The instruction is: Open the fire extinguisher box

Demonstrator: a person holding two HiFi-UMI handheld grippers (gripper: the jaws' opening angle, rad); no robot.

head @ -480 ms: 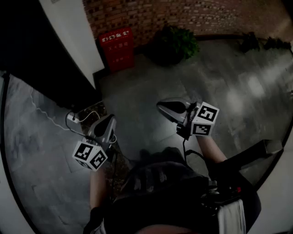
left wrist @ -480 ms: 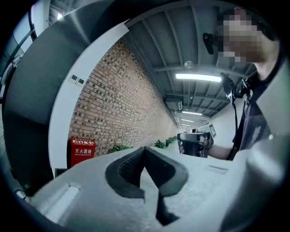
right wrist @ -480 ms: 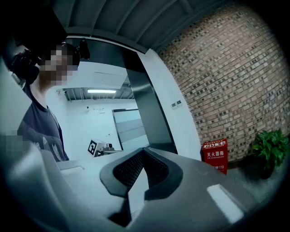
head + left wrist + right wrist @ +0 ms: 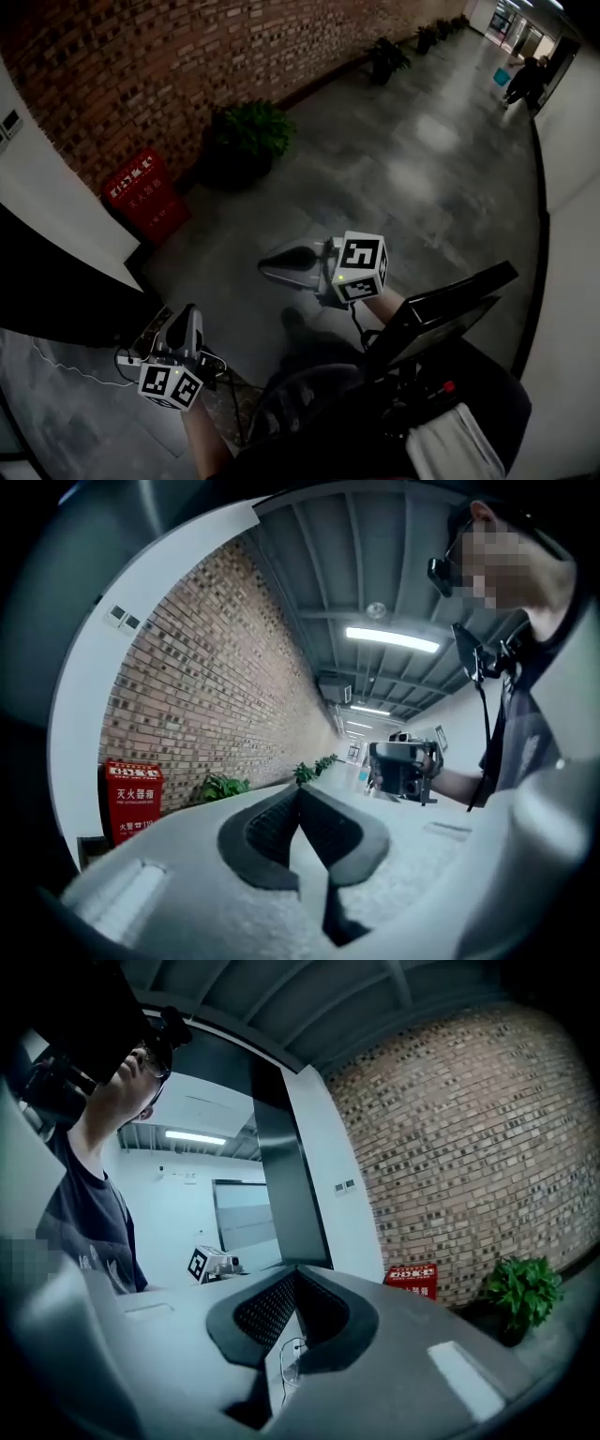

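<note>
We see a glossy grey tiled floor (image 4: 412, 159) carrying the red fire extinguisher box (image 4: 145, 197) against the brick wall (image 4: 141, 66), a leafy potted plant (image 4: 246, 141) near it, and a white cable (image 4: 66, 367) trailing at left.

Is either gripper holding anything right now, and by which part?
Nothing is held. The left gripper and right gripper both have jaws together, empty; the red fire extinguisher box stands untouched by the brick wall.

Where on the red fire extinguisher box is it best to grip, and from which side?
Probably its front edge, from the open floor side: the red box stands upright, back against the brick wall. No handle can be made out.
</note>
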